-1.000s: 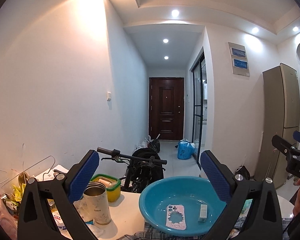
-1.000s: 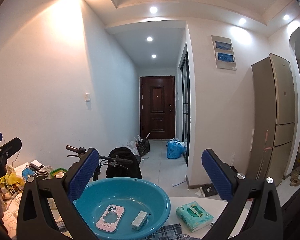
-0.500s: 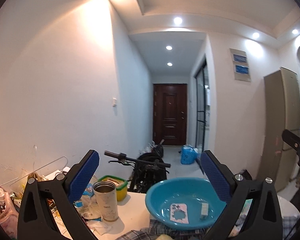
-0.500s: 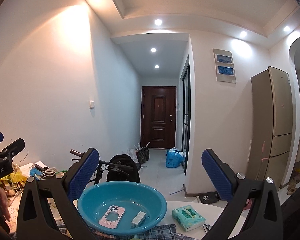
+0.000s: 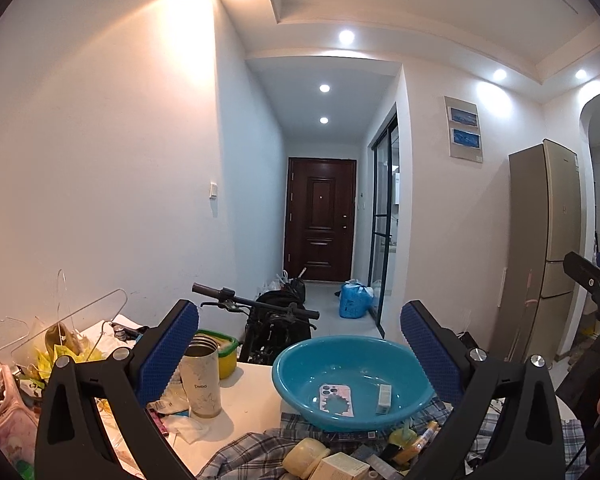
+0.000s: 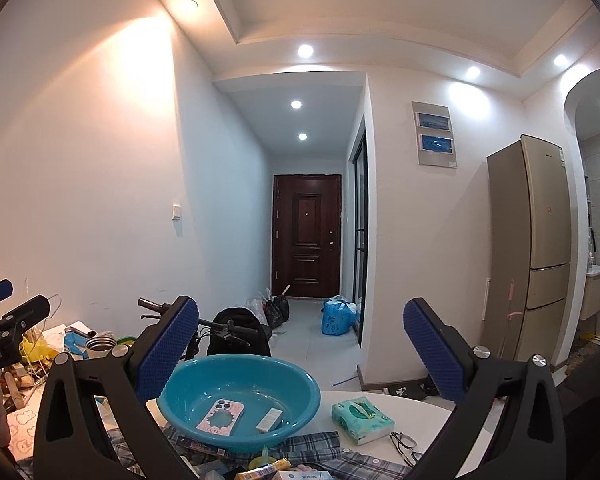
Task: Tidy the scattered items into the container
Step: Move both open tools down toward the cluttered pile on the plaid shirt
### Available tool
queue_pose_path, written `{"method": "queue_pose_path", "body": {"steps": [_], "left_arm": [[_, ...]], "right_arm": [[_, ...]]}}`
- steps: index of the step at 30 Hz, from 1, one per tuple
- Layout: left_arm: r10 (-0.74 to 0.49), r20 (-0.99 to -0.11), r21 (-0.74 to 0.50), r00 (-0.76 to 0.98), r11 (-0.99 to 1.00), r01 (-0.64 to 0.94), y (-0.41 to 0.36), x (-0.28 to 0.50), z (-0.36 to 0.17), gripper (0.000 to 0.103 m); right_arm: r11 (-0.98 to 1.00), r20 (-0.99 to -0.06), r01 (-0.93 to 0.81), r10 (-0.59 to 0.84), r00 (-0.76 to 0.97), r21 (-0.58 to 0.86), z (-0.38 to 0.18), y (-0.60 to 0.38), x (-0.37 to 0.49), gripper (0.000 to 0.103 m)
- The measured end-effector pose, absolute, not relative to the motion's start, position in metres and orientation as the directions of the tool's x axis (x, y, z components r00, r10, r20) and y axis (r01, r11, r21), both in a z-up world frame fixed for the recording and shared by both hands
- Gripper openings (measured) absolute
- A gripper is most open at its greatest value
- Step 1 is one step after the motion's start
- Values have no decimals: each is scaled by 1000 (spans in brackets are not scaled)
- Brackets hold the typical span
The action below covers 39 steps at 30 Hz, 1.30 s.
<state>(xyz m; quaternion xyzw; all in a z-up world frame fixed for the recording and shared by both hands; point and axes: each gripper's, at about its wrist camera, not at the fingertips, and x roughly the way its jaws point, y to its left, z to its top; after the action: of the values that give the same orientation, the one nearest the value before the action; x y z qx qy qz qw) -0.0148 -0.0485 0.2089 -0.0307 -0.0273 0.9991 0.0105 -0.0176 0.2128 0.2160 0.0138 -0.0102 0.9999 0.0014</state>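
Observation:
A blue basin (image 5: 296,376) (image 6: 300,400) stands on the white table and holds a pink phone case (image 5: 336,400) (image 6: 221,417) and a small white box (image 5: 384,395) (image 6: 269,419). Several small boxes and bottles (image 5: 332,462) (image 6: 276,472) lie in front of it on a plaid cloth (image 5: 240,458) (image 6: 340,458). My left gripper (image 5: 300,344) is open and empty, held above the table before the basin. My right gripper (image 6: 300,344) is open and empty, to the right of the left one.
A steel tumbler (image 5: 201,378) and a yellow-green lunch box (image 5: 226,354) stand left of the basin, with clutter and wire hangers (image 5: 60,320) further left. A tissue pack (image 6: 362,414) and glasses (image 6: 405,446) lie right of the basin. A bicycle (image 5: 276,324) stands behind the table.
Both grippers have drawn back and risen from the basin, which now looks smaller and lower. The scattered items on the plaid cloth have come into view. Both stay open.

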Motion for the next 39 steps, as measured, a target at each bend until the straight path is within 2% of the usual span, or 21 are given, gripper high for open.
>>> {"method": "queue_pose_path", "body": {"steps": [6, 12, 18, 23, 31, 34, 39], "left_arm": [[47, -116, -50, -992, -998, -41, -49, -14, 198, 103], [30, -123, -54, -992, -998, -23, -50, -8, 188, 103], [36, -136, -64, -990, -998, -27, -46, -4, 172, 103], [54, -142, -67, -988, -997, -45, -39, 7, 159, 103], [75, -243, -101, -967, -994, -51, -39, 0, 137, 103], [86, -289, -122, -954, -991, -52, -38, -4, 123, 103], [79, -342, -77, -937, -995, -56, -27, -8, 103, 103]], "right_arm": [[-1000, 6, 9, -9, -1000, 6, 206, 213, -7, 102], [-1000, -25, 8, -8, -1000, 1, 200, 210, -5, 102], [-1000, -113, 11, -14, -993, 26, 181, 214, -7, 102], [-998, -126, 26, -32, -992, 49, 169, 214, 4, 102], [-999, -235, 24, -34, -971, 44, 141, 214, -7, 102], [-998, -250, 12, -26, -968, 55, 131, 216, -5, 102], [-998, -312, 5, -23, -950, 59, 114, 218, -11, 102]]}}
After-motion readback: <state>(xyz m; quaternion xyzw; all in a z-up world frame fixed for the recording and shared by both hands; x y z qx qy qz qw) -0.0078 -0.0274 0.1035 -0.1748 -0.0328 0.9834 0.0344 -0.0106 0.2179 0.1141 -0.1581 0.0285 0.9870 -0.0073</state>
